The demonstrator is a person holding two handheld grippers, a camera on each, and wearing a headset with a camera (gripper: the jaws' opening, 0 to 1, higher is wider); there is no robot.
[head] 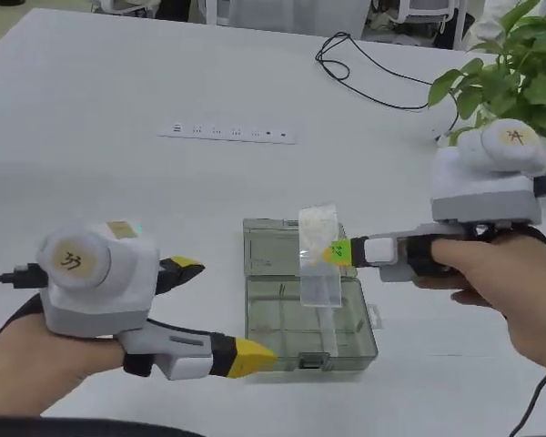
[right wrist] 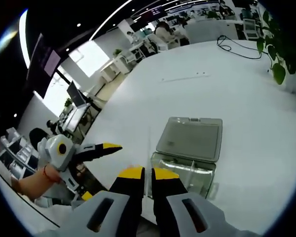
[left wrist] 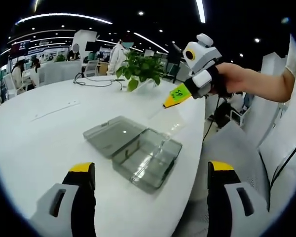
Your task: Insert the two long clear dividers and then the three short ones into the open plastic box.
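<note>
Right gripper (head: 332, 253) clamps a clear divider (head: 317, 282) over the open plastic box (head: 282, 332), left gripper (head: 223, 309) gapes empty, so we judge nearly all five insertions are left to do.

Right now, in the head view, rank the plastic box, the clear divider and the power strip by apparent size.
1. plastic box
2. clear divider
3. power strip, though it lies farther away, so that's unsure.

We recorded an open-plan office: a large white table (head: 91, 82) carrying a socket strip (head: 227, 133), a loose black cable (head: 364, 68) and a potted plant (head: 514, 73), chairs (head: 419, 14) beyond it, desks with monitors (right wrist: 75, 111), and linear ceiling lights (left wrist: 201, 11).
</note>
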